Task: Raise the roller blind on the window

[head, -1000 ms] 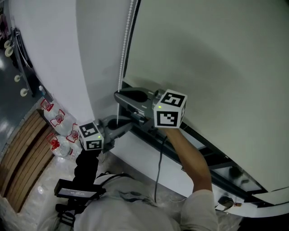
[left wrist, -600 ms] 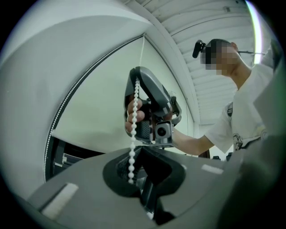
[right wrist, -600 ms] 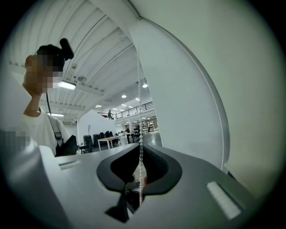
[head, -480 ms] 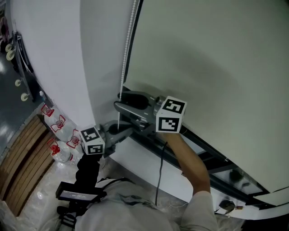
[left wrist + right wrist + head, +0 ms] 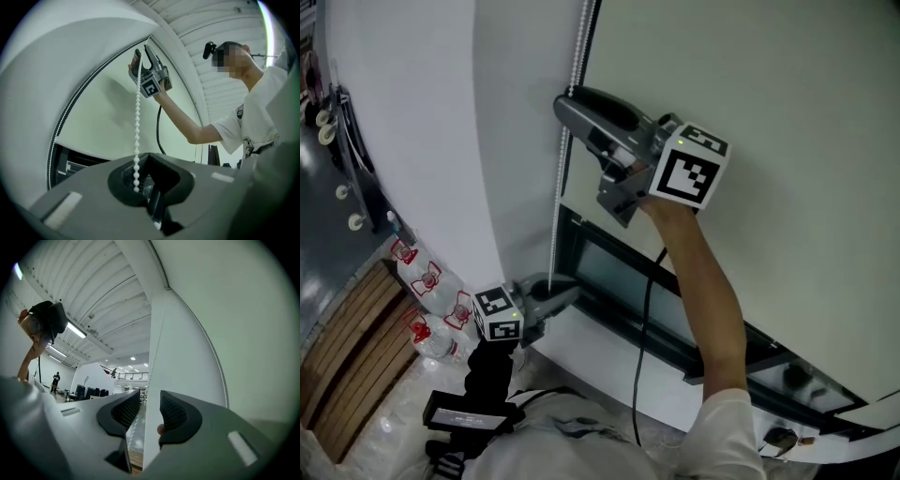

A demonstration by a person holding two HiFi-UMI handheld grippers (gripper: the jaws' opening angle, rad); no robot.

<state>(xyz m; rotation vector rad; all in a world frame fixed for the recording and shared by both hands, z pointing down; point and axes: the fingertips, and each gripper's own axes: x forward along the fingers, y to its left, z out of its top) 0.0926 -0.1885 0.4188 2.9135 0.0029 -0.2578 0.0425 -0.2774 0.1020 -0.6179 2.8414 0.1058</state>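
Note:
A pale roller blind (image 5: 750, 112) covers most of the window, with dark glass (image 5: 619, 272) showing under its lower edge. A white bead chain (image 5: 574, 66) hangs down the blind's left side. My left gripper (image 5: 553, 286) is low, shut on the chain (image 5: 137, 140), which runs taut into its jaws (image 5: 140, 180). My right gripper (image 5: 567, 101) is held high beside the chain, also seen from below (image 5: 140, 50). Its jaws (image 5: 145, 416) have just been opening; the chain (image 5: 135, 427) passes blurred between the pads, which do not press on it.
A white wall column (image 5: 412, 141) stands left of the window. Water bottles with red labels (image 5: 431, 291) and wooden boards (image 5: 347, 375) lie on the floor below. A black cable (image 5: 642, 309) hangs from the right gripper along the arm.
My right gripper let go of the chain low by the window frame and rose well up along it, jaws now apart. The left gripper stayed in place on the chain.

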